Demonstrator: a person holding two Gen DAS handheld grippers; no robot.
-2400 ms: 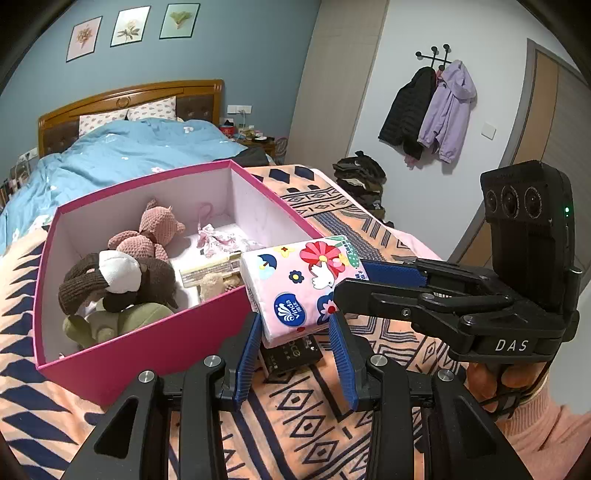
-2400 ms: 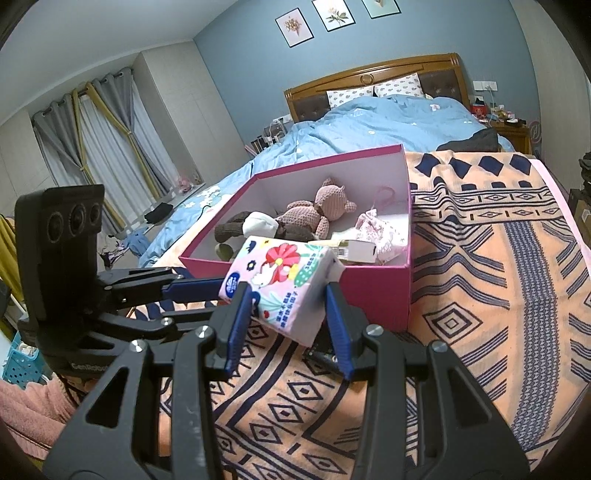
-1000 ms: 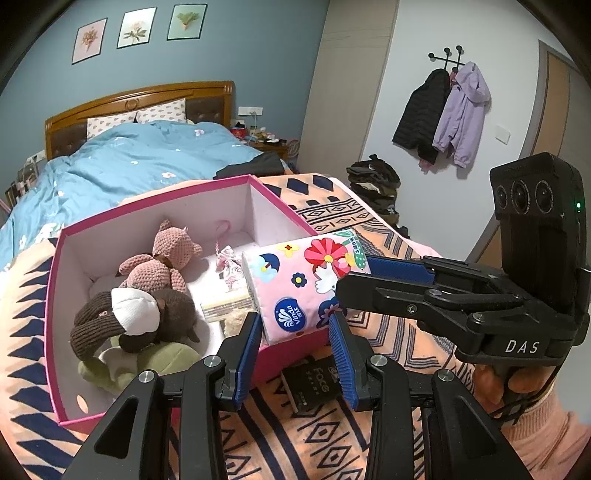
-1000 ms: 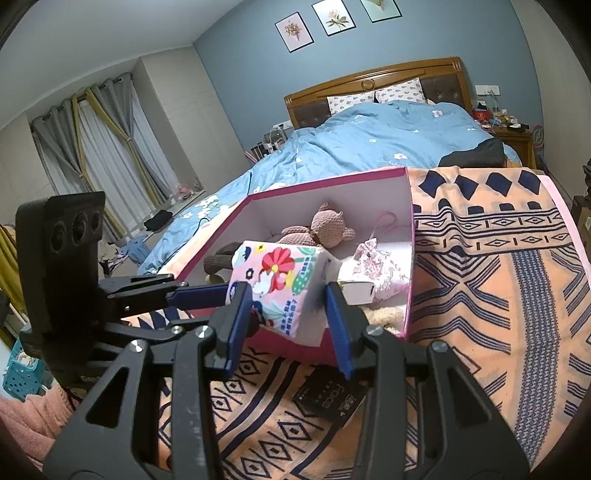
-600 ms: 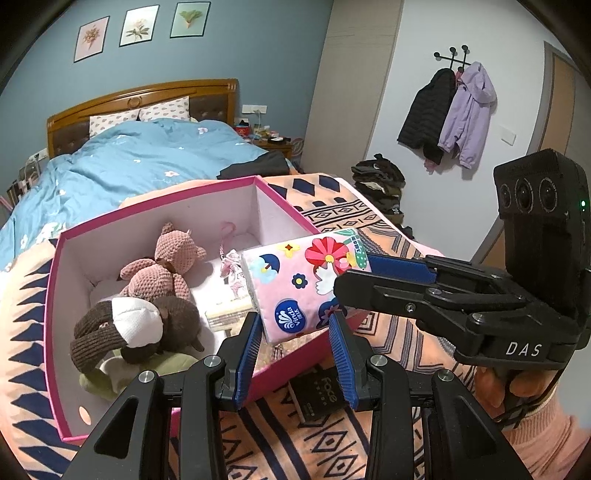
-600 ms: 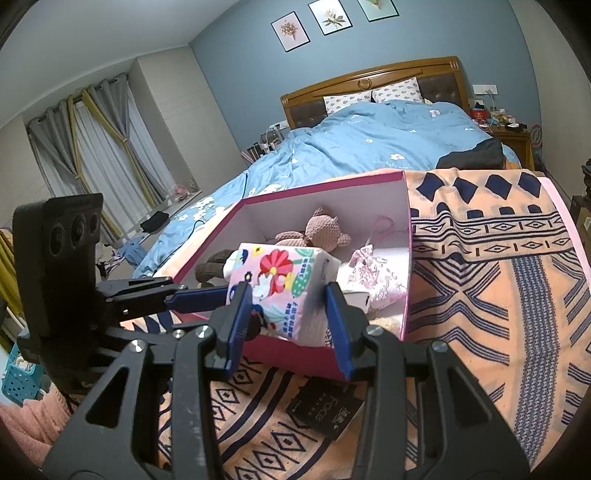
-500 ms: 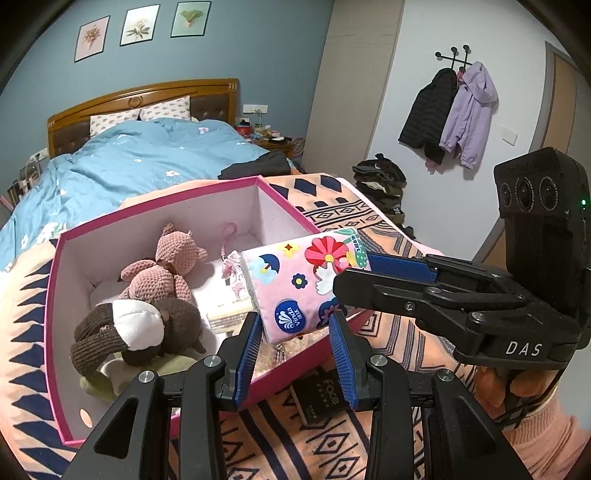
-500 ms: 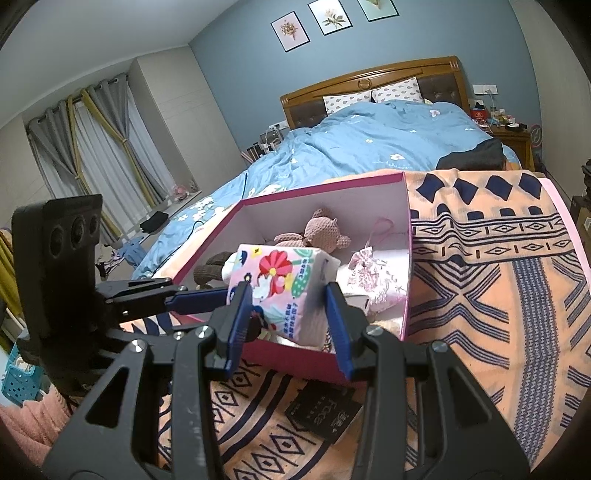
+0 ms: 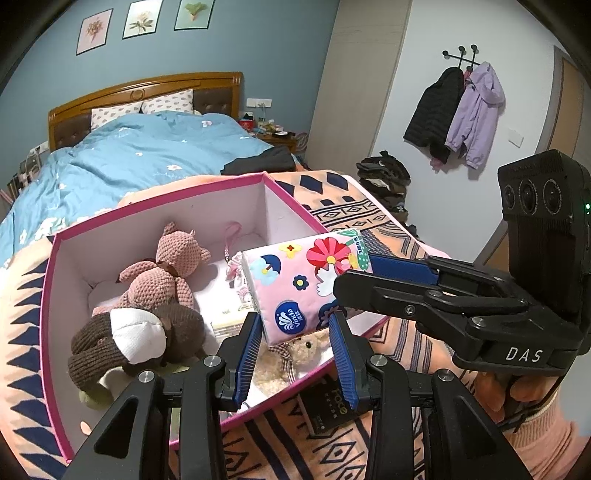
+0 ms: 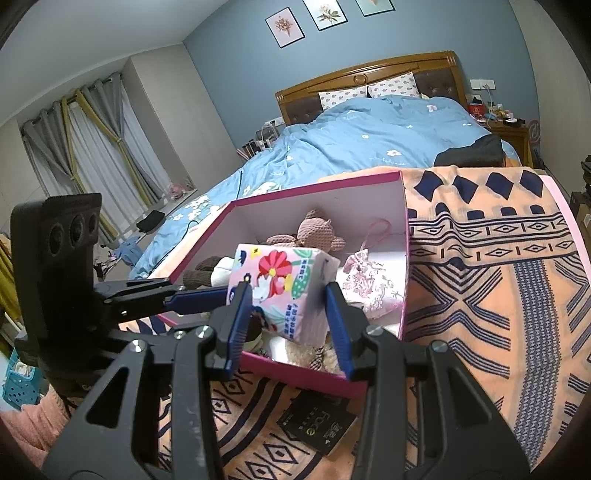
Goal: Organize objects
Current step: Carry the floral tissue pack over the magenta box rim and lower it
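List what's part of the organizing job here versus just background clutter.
Job: tissue pack, held by left gripper and right gripper; pink box; plush toys inside; black packet on the blanket.
Background: bed; hanging jackets; clothes pile; wall pictures.

tissue pack (image 9: 303, 284) above box (image 9: 51, 295), toys (image 9: 147, 302) inside

A bed (image 9: 140, 162) carries an orange patterned blanket (image 10: 498, 280) at its foot. On the blanket sits an open pink box (image 9: 48, 295). A small black packet (image 10: 321, 424) lies flat on the blanket just in front of the box's near wall. Beyond the box, dark clothing (image 9: 258, 162) lies on the blue duvet (image 10: 369, 140).
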